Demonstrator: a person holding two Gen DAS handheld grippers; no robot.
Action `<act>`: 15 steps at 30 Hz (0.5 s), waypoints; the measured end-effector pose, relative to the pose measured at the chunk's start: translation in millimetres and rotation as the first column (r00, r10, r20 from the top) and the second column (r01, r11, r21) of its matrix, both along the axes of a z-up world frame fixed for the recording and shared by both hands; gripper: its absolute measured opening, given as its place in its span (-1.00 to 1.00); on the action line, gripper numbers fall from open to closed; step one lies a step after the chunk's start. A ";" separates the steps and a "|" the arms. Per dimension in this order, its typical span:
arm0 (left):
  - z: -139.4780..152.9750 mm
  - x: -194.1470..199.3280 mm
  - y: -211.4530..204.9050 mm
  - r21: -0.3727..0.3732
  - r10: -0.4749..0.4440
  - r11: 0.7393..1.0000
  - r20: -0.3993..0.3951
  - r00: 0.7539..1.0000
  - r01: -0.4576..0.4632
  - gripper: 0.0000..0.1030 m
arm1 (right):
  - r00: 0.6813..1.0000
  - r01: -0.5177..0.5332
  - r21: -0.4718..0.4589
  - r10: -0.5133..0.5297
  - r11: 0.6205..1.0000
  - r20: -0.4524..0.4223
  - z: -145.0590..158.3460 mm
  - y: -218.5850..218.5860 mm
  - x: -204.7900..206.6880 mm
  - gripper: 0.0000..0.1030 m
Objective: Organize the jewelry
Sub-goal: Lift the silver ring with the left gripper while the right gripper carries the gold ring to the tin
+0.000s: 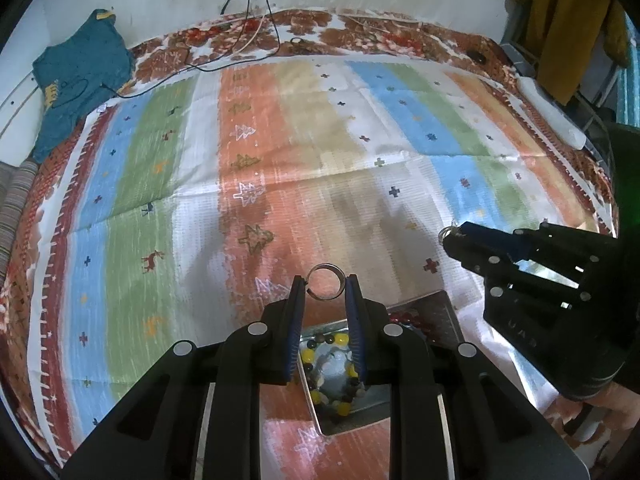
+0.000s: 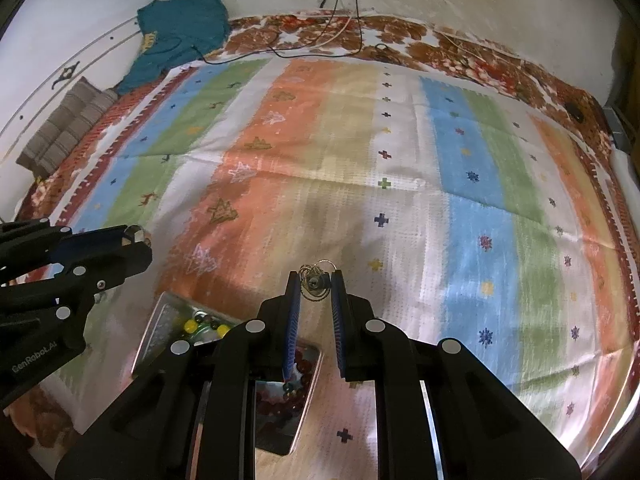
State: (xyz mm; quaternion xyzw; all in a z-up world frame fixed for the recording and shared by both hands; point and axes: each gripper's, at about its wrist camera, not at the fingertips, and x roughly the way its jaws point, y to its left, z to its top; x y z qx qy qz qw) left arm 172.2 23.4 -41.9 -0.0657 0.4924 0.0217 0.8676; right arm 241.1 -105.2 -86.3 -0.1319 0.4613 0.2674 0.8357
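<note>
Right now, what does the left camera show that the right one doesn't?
Only the left view shows the mustard garment hanging at top right. Only the right view shows the striped folded cloth by the wall. Both show the metal tray of beads, the left tool holding a silver ring, and the right tool holding a wire ring.

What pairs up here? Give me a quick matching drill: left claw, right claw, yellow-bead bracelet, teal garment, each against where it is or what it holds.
Things:
1. left claw
2. right claw
3. yellow-bead bracelet
4. teal garment

Places or states:
A. lies in the metal tray
B. grips a plain silver ring
C. far corner, against the wall
D. grips a small wiry ornament

Pairs: 1-B, 2-D, 3-A, 4-C
</note>
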 end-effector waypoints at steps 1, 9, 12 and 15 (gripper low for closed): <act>0.7 -1.9 -0.2 0.000 -0.001 1.000 0.003 1.000 0.001 -0.61 | 1.000 -0.002 0.003 0.002 1.000 -0.001 0.7 -0.4 -1.8 -0.69; 1.1 -12.9 -1.1 -0.006 0.005 1.000 0.006 1.000 -0.005 -0.61 | 1.000 -0.013 0.011 0.013 1.000 0.001 2.7 -3.3 -16.9 -0.69; 2.3 -16.7 -2.0 -0.010 0.008 1.000 0.012 1.000 -0.008 -0.61 | 1.000 -0.015 0.016 0.015 1.000 0.002 3.6 -4.6 -21.9 -0.69; 4.0 -20.9 -4.1 -0.010 0.008 1.000 0.018 1.000 -0.007 -0.61 | 1.000 -0.021 0.014 0.021 1.000 -0.003 2.2 -5.7 -26.2 -0.69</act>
